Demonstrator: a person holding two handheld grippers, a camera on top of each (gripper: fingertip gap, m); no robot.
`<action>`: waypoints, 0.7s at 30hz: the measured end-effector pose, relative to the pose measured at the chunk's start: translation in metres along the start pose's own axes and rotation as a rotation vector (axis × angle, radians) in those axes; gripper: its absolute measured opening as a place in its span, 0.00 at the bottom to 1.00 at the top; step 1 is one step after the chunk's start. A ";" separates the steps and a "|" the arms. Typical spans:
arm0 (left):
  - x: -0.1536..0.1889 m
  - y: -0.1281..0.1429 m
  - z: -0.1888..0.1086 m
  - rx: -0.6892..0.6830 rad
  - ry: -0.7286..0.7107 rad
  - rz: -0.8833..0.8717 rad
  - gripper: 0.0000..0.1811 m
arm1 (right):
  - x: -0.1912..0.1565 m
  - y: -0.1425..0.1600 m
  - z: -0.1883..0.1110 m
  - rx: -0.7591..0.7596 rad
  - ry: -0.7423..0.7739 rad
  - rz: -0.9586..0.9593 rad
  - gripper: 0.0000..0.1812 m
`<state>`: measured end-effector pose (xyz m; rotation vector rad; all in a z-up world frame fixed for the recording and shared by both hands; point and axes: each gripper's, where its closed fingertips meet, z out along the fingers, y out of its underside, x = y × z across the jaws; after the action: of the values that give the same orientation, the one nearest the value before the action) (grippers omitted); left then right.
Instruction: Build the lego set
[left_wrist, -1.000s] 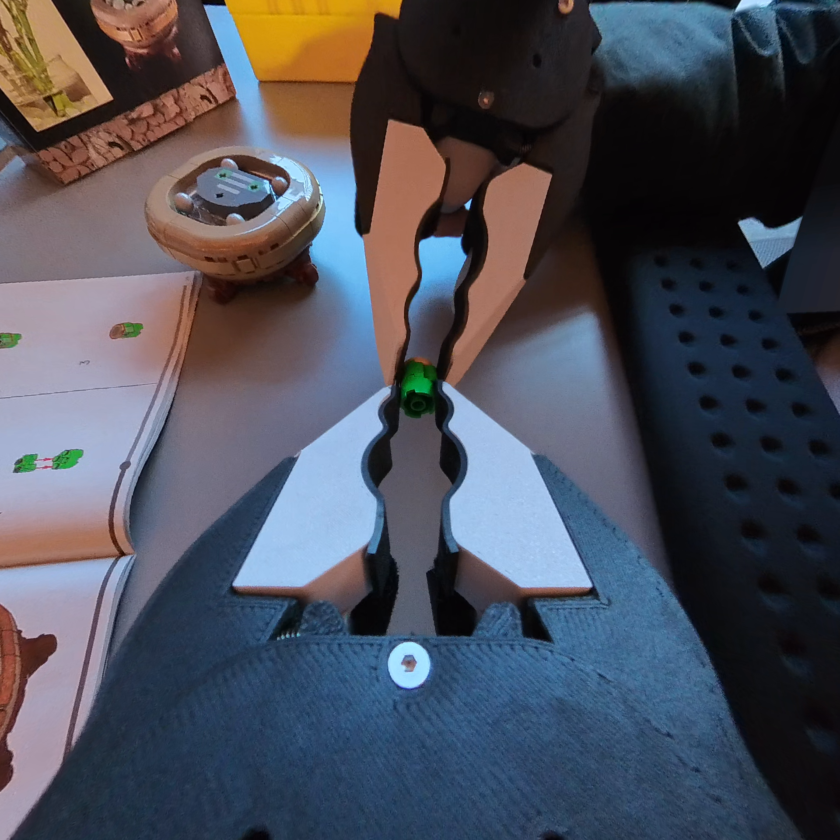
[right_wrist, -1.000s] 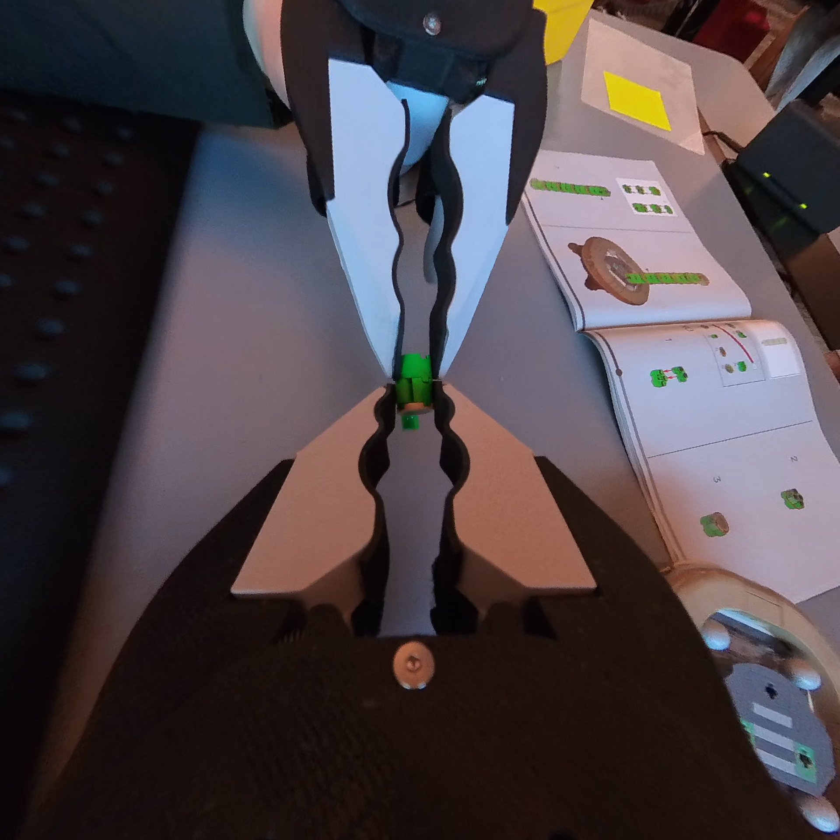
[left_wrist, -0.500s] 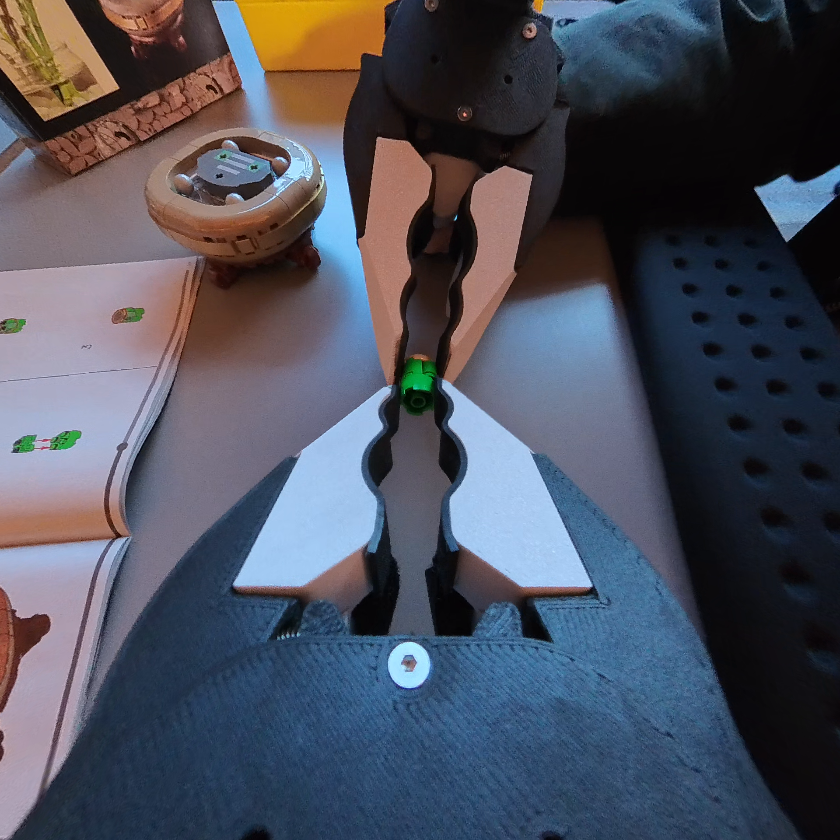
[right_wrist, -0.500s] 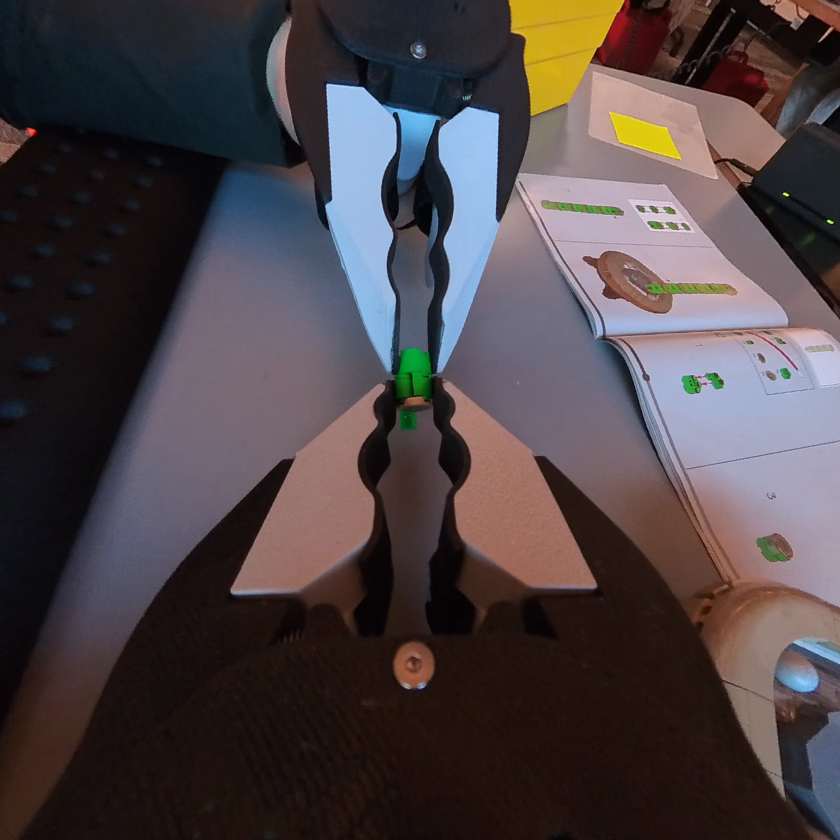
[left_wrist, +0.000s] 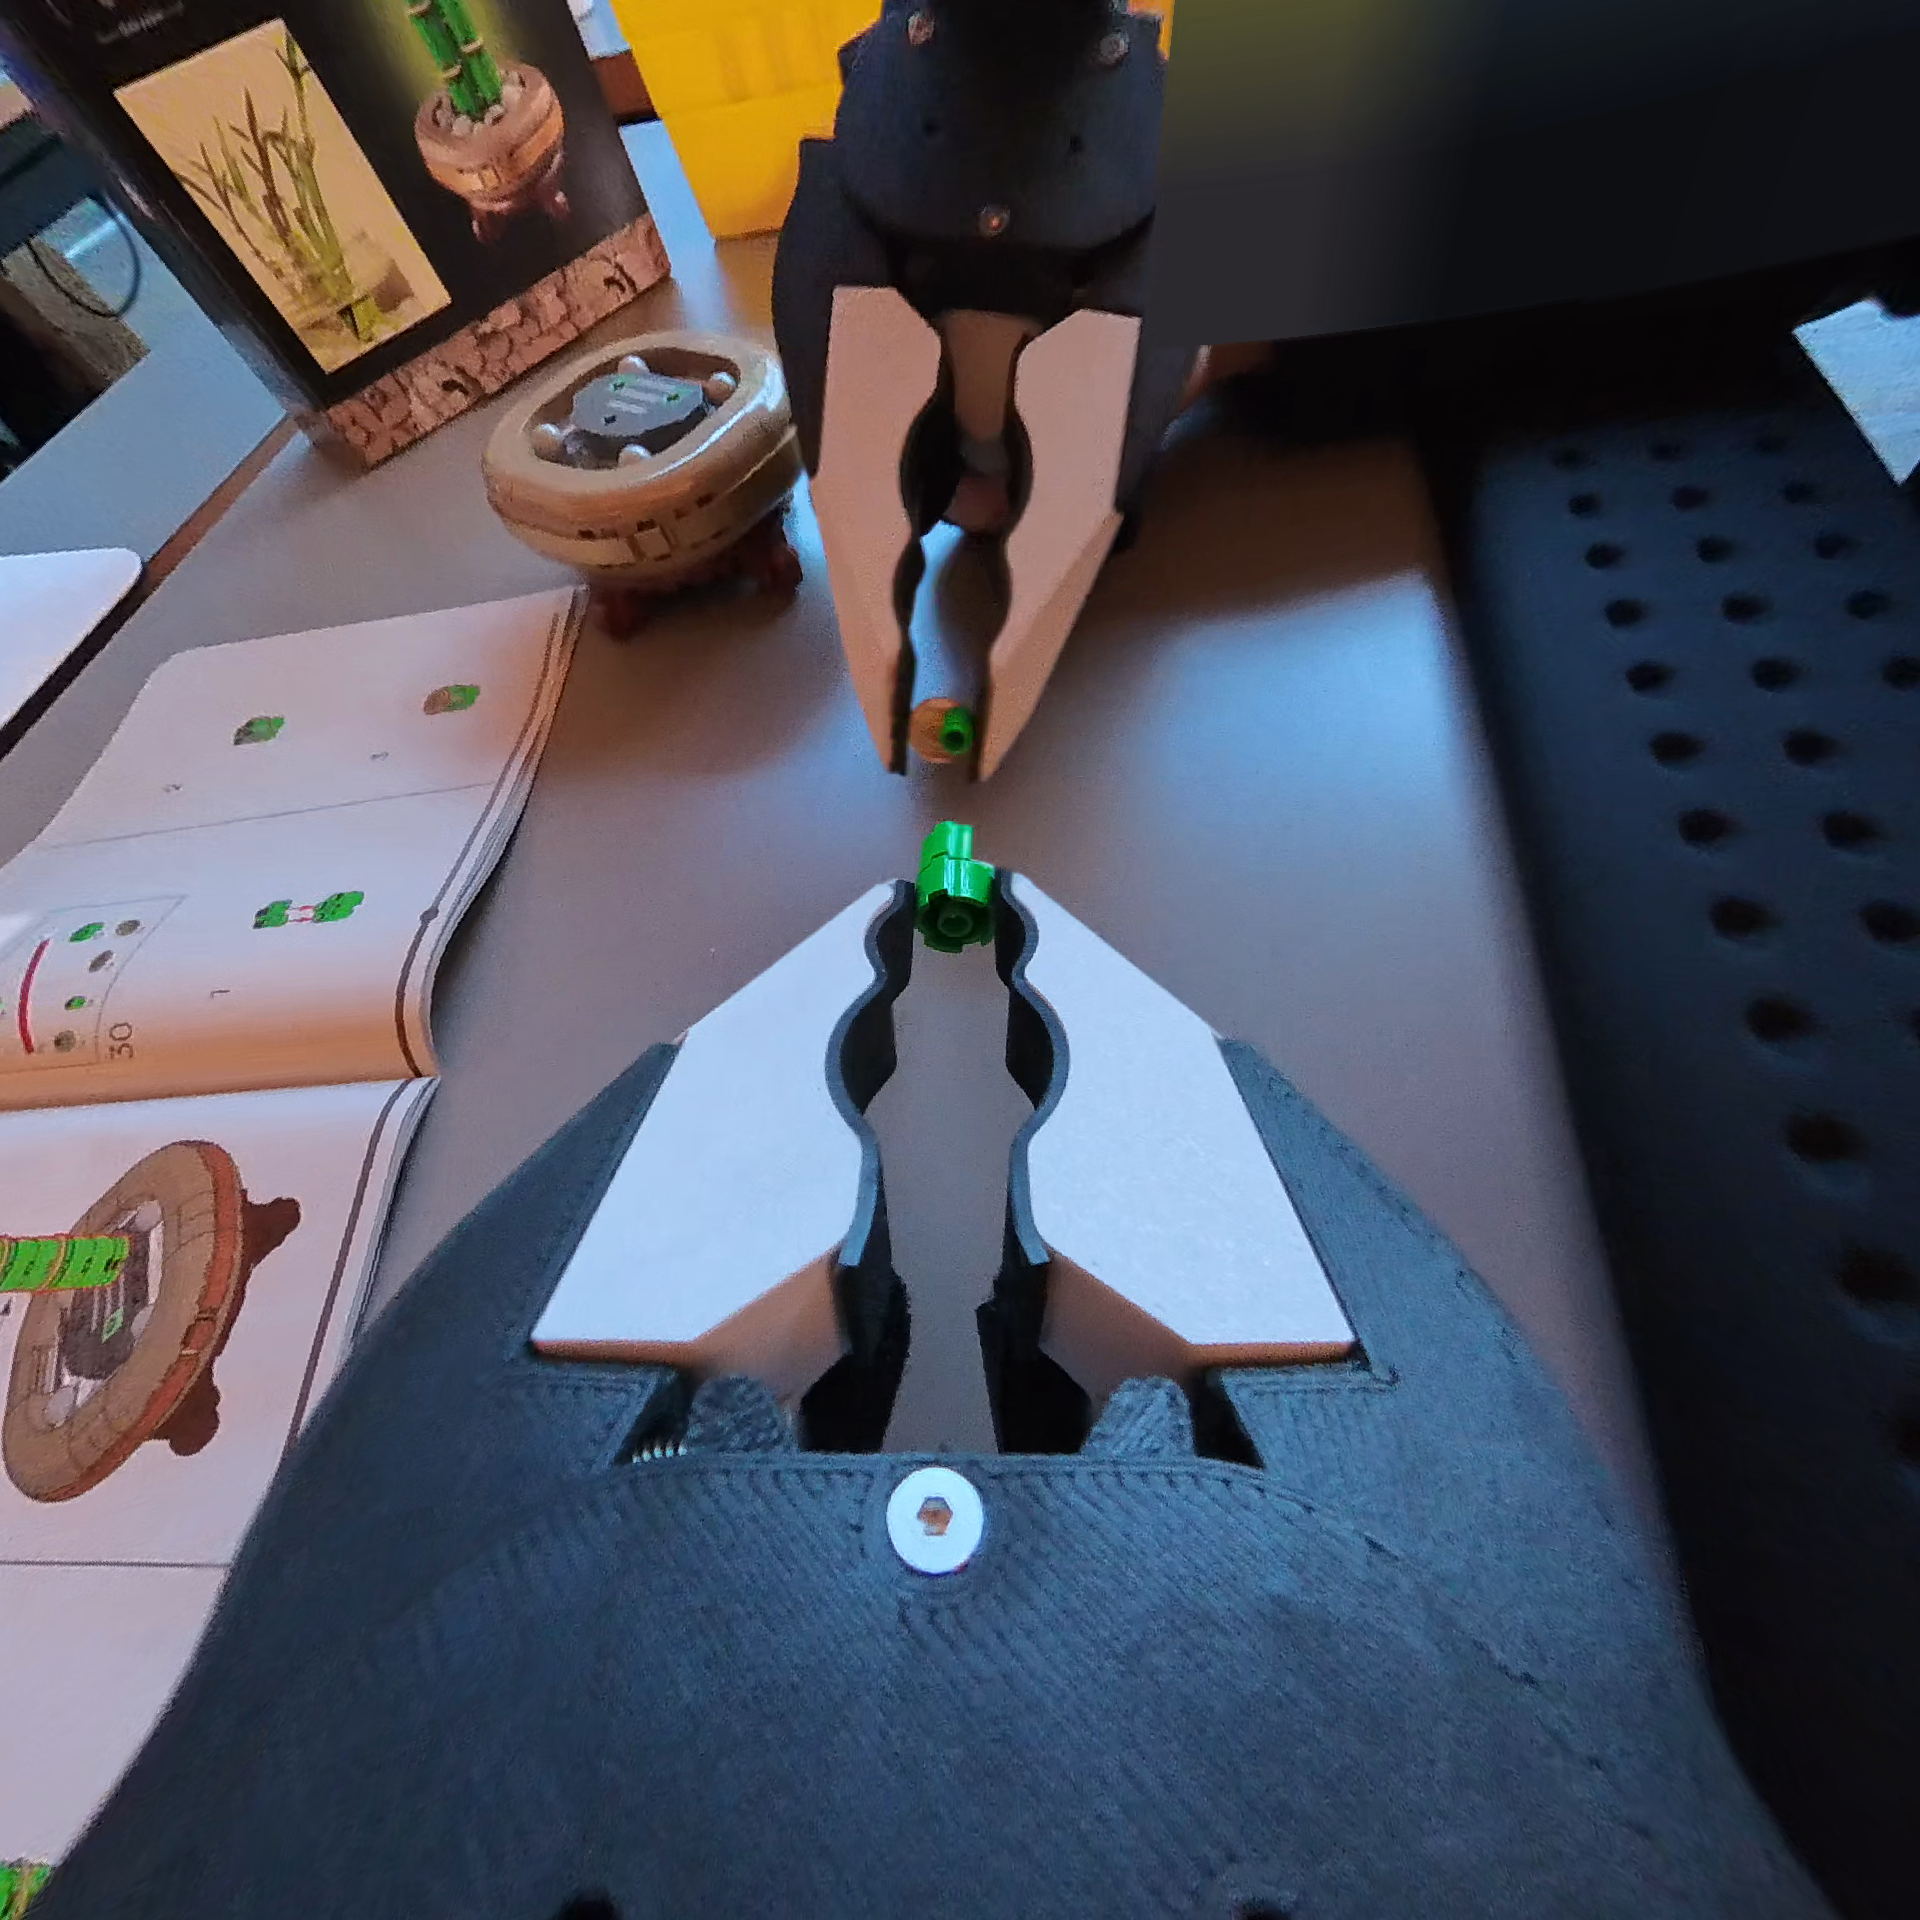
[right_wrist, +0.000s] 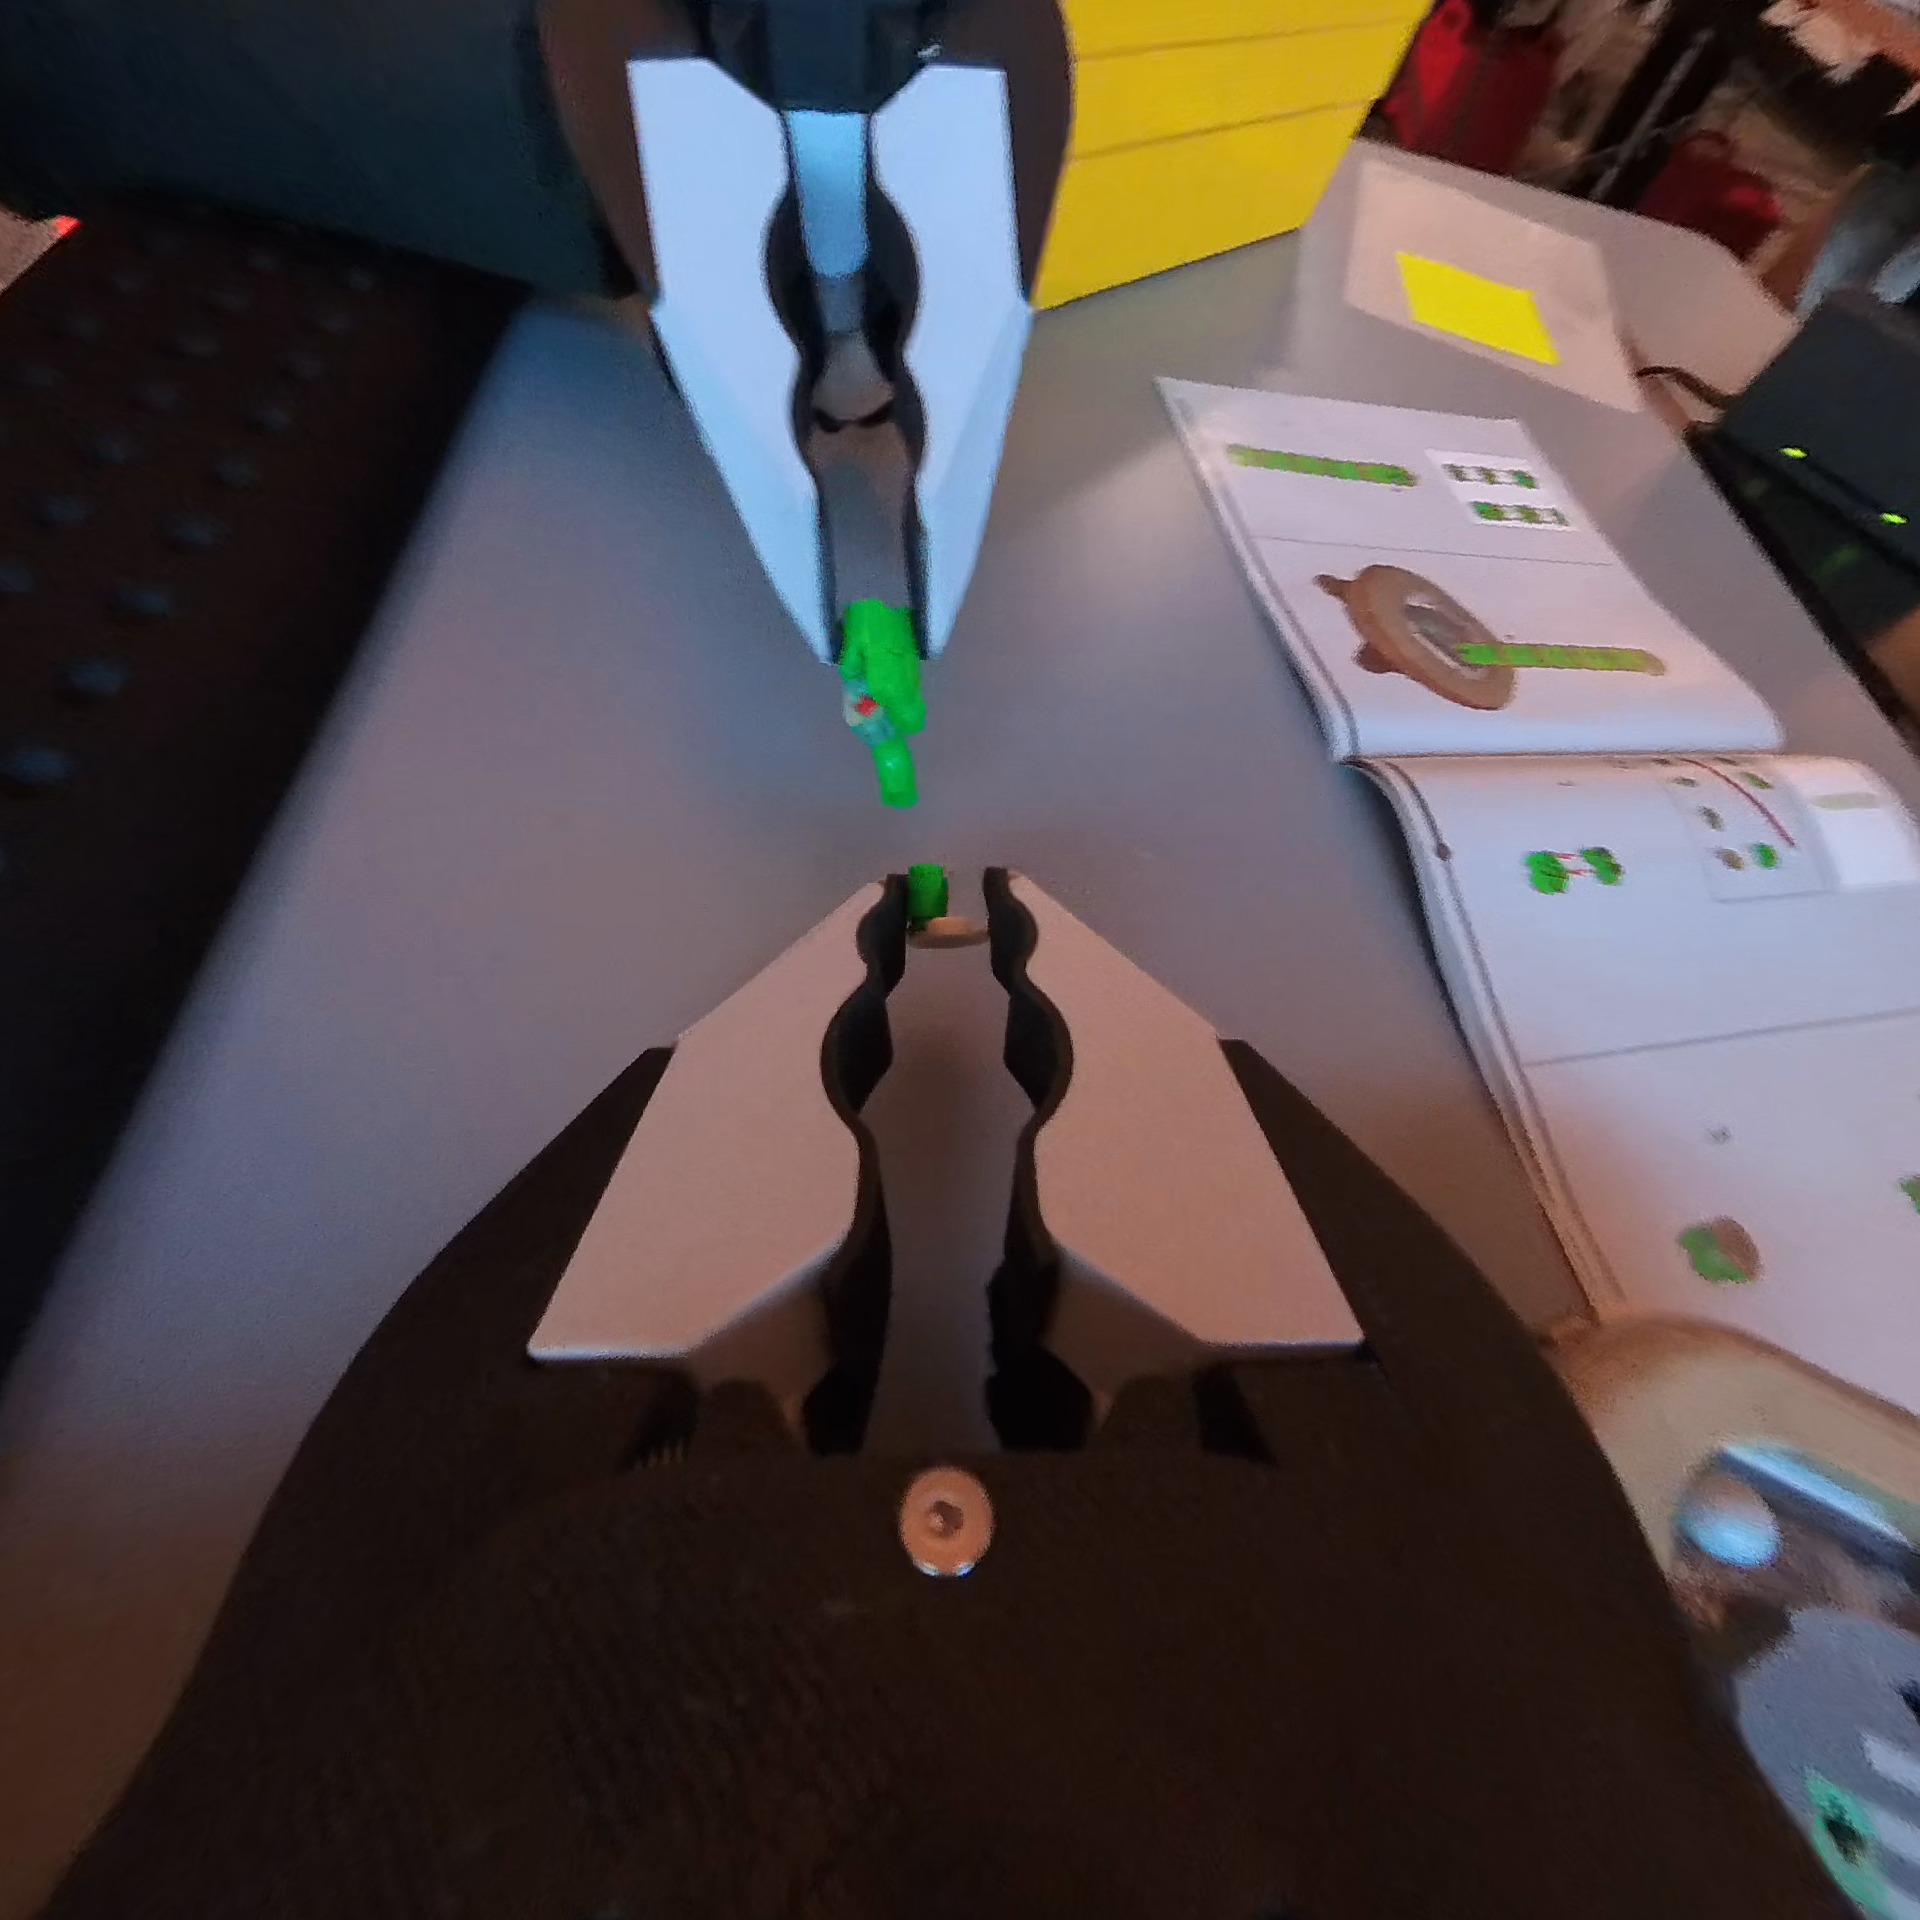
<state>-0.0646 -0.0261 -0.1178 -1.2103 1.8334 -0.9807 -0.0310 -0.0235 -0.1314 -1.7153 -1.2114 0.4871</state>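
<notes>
My left tool (left_wrist: 948, 902) is clamped on a green round piece (left_wrist: 950, 904) at its tips, a thin green peg sticking out toward the other tool. My right tool (right_wrist: 943, 902) pinches a tan round piece (right_wrist: 943, 928) with a short green stub on it. The 2 tools face each other tip to tip above the grey table (left_wrist: 1226, 727), apart, with a clear gap between the 2 pieces. In the left wrist view the tan pot base (left_wrist: 636, 457) stands toward the far edge of the table, just beyond the open instruction booklet (left_wrist: 281, 831) and beside the set's box (left_wrist: 343, 197). A yellow bin (right_wrist: 1195, 135) sits at the far edge.
</notes>
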 end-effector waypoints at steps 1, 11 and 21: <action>-0.001 0.002 0.001 -0.008 0.000 -0.002 0.08 | -0.004 -0.001 0.003 -0.004 -0.021 -0.009 0.08; 0.003 -0.005 0.013 0.021 0.120 -0.168 0.08 | -0.014 -0.027 0.013 0.073 -0.023 -0.036 0.06; 0.002 -0.006 0.012 0.032 0.132 -0.200 0.08 | -0.010 -0.023 0.012 0.066 -0.052 0.052 0.02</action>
<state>-0.0530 -0.0318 -0.1184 -1.3574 1.8148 -1.2220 -0.0558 -0.0254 -0.1188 -1.6905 -1.1773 0.5990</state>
